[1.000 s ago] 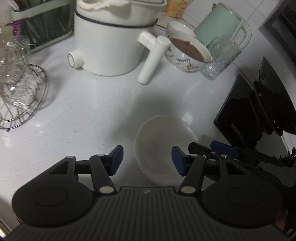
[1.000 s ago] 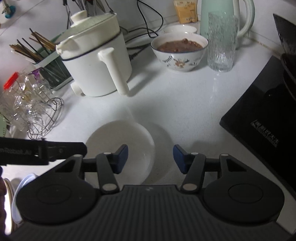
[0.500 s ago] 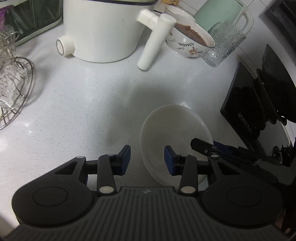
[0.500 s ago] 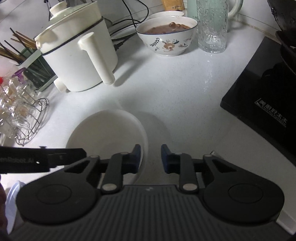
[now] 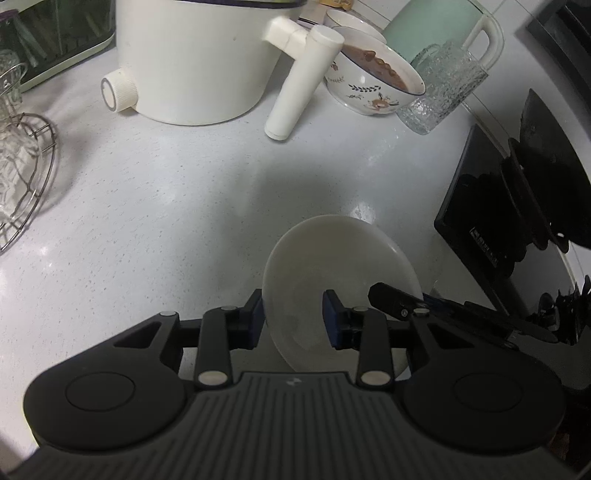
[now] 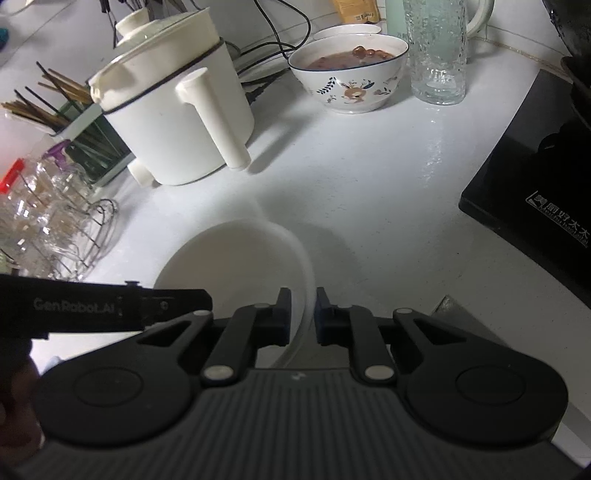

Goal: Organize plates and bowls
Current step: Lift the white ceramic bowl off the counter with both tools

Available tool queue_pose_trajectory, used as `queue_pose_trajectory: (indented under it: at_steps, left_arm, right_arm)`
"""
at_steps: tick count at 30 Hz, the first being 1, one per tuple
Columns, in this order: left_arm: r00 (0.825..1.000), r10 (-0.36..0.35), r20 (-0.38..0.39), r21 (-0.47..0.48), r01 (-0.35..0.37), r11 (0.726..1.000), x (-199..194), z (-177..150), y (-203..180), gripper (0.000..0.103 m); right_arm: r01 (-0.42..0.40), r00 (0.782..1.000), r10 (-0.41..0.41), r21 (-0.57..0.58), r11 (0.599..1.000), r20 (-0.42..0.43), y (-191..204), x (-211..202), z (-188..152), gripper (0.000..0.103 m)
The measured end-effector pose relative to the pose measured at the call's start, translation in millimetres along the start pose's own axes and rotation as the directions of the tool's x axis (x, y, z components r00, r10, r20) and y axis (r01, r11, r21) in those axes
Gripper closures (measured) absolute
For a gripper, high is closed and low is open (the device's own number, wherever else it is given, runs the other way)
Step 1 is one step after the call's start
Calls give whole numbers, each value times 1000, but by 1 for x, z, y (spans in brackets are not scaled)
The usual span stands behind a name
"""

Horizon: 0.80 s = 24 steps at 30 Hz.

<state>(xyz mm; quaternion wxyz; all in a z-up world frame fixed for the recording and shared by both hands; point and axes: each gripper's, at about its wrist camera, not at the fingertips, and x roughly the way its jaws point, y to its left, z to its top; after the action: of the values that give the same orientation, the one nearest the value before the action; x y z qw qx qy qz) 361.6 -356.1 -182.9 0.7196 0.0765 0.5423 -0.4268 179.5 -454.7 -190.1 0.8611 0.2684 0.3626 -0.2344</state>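
Observation:
A plain white bowl (image 5: 332, 258) stands on the white counter, just ahead of both grippers. In the left wrist view my left gripper (image 5: 295, 317) straddles the bowl's left rim. Its jaws are closing: one pad lies against the outer wall and the other stands inside the bowl, apart from the wall. In the right wrist view the bowl (image 6: 229, 266) has its right rim pinched by my right gripper (image 6: 302, 314), which is shut on it. Each gripper shows in the other's view at the opposite rim.
Behind the bowl stand a white electric pot (image 5: 192, 62), a patterned bowl of brown food (image 5: 373, 85), a glass tumbler (image 5: 443, 92) and a green kettle (image 5: 436, 29). A black cooktop (image 5: 476, 221) is at the right. A wire rack of glasses (image 5: 22, 170) is at the left.
Both pairs of jaws have narrowed around the bowl's rim, the right pair closing onto it. The left gripper has come down closer to the bowl.

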Motion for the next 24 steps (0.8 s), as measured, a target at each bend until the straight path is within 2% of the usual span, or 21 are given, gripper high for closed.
queue_pose_trajectory:
  at_steps: [13, 18, 24]
  left_arm:
    - [999, 21, 38, -40, -19, 999, -52, 6, -7, 65]
    - [999, 22, 43, -50, -20, 999, -76, 4, -8, 64]
    - [999, -12, 52, -104, 17, 994, -99, -5, 2, 64]
  right_arm:
    - [-71, 997, 71, -9, 997, -1, 14, -32, 15, 88]
    - [-87, 996, 86, -25, 996, -37, 26, -50, 21, 87]
    - [-99, 994, 98, -34, 995, -45, 40, -71, 23, 87]
